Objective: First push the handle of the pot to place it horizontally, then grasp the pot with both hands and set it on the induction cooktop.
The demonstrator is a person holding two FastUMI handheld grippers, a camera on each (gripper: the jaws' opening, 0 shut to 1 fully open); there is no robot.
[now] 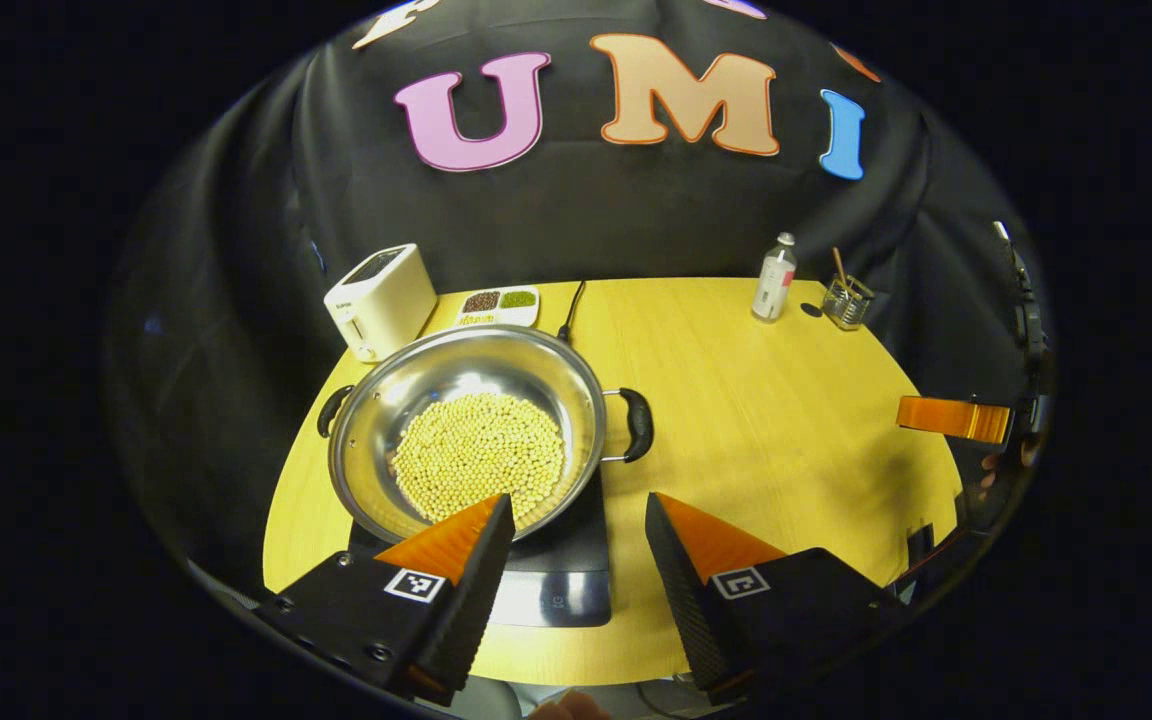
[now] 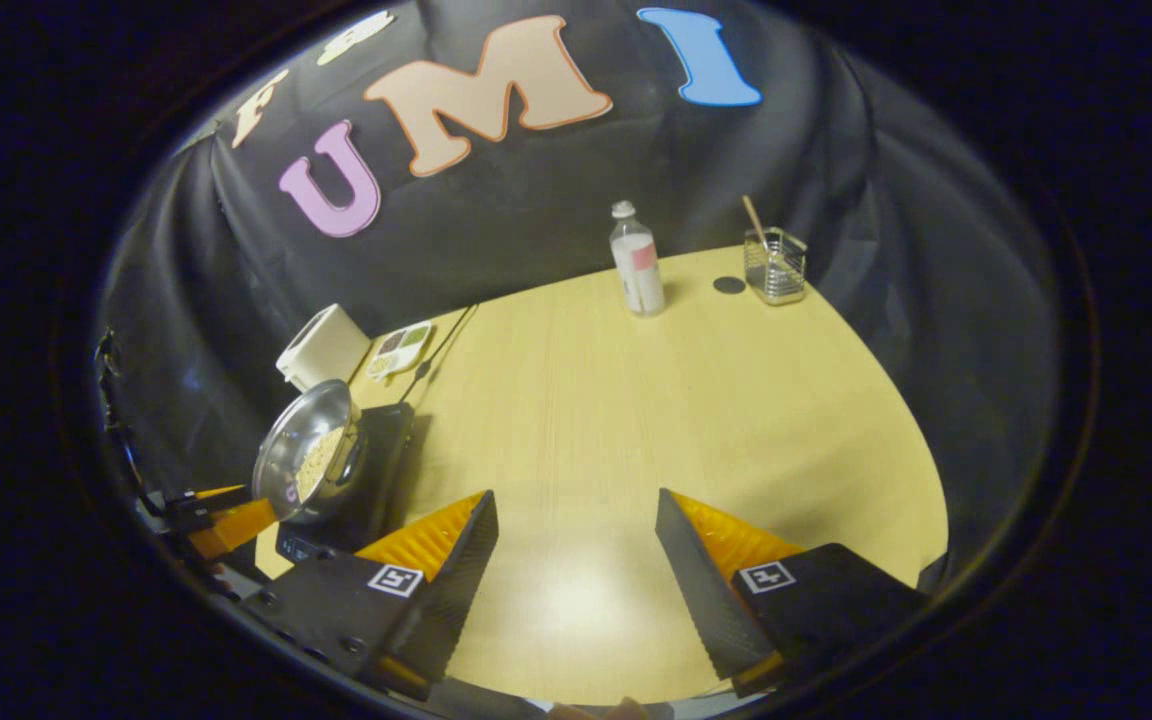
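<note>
A steel pot (image 1: 456, 365) holding soybeans (image 1: 481, 450) rests on the black induction cooktop (image 1: 556, 565) at the table's near left. Its two black handles (image 1: 639, 425) point left and right. My left gripper (image 1: 579, 497) hovers open just in front of the pot, touching nothing. In the right gripper view the pot (image 2: 301, 430) and cooktop (image 2: 391, 440) lie far to the left. My right gripper (image 2: 574, 493) stands open over bare table, well to the right of the pot. The right gripper's orange finger (image 1: 956, 418) shows at the right edge of the left gripper view.
At the back left stand a white toaster (image 1: 381, 300) and a small tray of beans (image 1: 499, 305), with a black cable (image 1: 571, 310) beside them. A bottle (image 1: 774, 278) and a wire holder (image 1: 848, 300) stand at the back right. The yellow table (image 2: 636, 400) curves round at its edges.
</note>
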